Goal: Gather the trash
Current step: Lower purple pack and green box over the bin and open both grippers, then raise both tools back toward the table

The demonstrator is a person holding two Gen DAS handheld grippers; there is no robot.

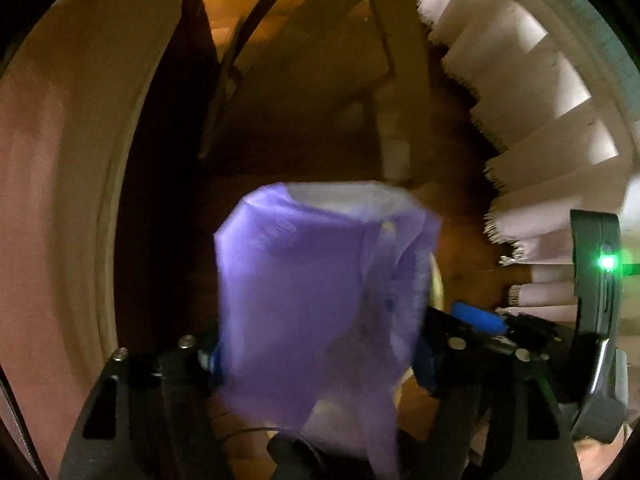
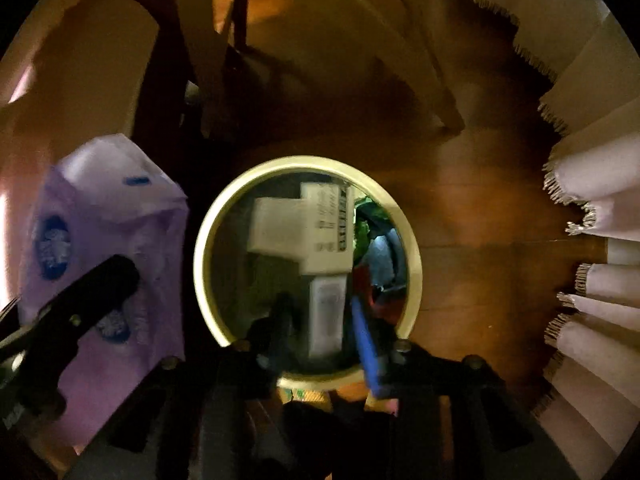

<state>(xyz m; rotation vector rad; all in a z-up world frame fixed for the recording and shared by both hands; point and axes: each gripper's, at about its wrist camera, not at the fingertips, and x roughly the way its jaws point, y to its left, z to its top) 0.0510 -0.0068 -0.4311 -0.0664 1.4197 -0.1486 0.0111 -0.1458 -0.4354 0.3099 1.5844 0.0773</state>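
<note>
Presently, the left tool (image 1: 320, 356) is closed on a purple plastic wrapper (image 1: 320, 304), which fills the space between its fingers and stands up in front of the left wrist camera; in the right wrist view the same wrapper (image 2: 108, 248) hangs to the left of a round, cream-rimmed waste bin (image 2: 412, 248), beside it and not yet over the opening. The right tool (image 2: 324, 356) points down at the bin mouth with its jaws narrowly parted; whether they pinch the white carton (image 2: 304, 232) lying inside cannot be told, since the frame is blurred and the carton may simply rest below them. The bin already holds the carton and some green and blue scraps (image 2: 380, 248), and it stands on a wooden floor (image 2: 480, 264) near a fringed white cloth (image 2: 600, 184). The step in hand appears to be carrying the wrapper to the bin. To do it well, the left tool should bring the wrapper across until its hanging lower part lies wholly within the rim, then lower it before letting go, because thin film is light and likely to drift or catch on the rim if dropped from above. The right tool would best draw clear of the opening first, so that the two tools do not meet over the bin.
</note>
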